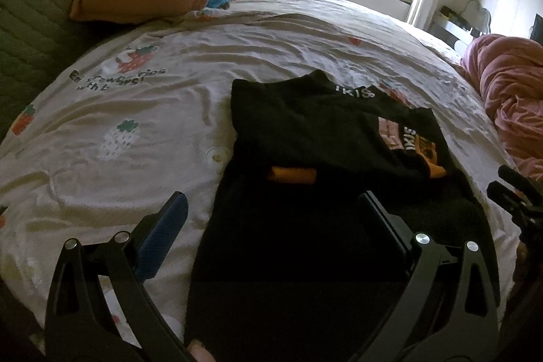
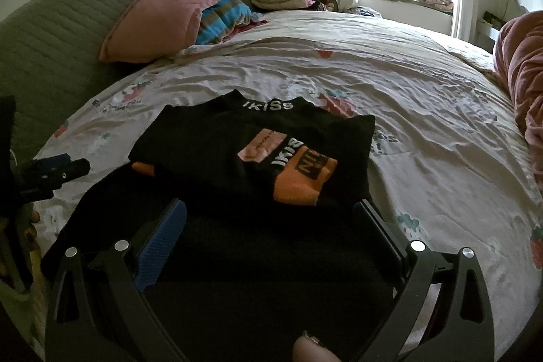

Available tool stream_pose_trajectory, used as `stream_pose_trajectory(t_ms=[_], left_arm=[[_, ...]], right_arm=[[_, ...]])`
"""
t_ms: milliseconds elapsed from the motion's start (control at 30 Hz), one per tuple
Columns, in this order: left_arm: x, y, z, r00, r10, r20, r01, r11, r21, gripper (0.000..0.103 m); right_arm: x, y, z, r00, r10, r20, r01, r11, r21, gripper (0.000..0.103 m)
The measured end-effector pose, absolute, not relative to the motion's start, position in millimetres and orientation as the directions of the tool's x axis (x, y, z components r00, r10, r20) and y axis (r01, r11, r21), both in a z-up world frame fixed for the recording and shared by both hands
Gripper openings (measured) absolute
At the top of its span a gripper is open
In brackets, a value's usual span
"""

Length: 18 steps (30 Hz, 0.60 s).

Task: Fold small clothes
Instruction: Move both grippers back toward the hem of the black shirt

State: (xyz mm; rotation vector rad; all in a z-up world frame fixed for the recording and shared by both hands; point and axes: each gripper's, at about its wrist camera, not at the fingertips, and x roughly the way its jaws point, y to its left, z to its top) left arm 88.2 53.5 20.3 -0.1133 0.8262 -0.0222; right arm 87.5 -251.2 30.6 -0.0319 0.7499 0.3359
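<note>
The small black top with orange and pink print patches [image 2: 251, 155] lies part-folded near the bed's near edge, on the strawberry-print white sheet [image 1: 237, 50], its upper half doubled over the lower. Both the left gripper [image 1: 271, 226] and the right gripper [image 2: 271, 226] hover over its near hem, fingers spread wide, holding nothing. I'd judge the next move needs both to pinch that hem and carry it toward the collar

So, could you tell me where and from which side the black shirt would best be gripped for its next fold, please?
Probably the near hem of the black shirt: it lies flat and single-layered toward the grippers, while the far half is already doubled over, collar and orange sleeves on top. Come in low from the near side, left gripper and right gripper both open, one toward each near corner.
</note>
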Motion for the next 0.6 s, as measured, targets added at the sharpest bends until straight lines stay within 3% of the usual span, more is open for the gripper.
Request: stream_pose_trajectory(t_ms=[600], left_arm=[[57,61,7,0.641,-0.021,-0.767,-0.039,0.997,-0.060,0.093]], right_arm=[[61,-259,13,0.629,0.269,-0.729,-0.326,0.943,0.066,0.098]])
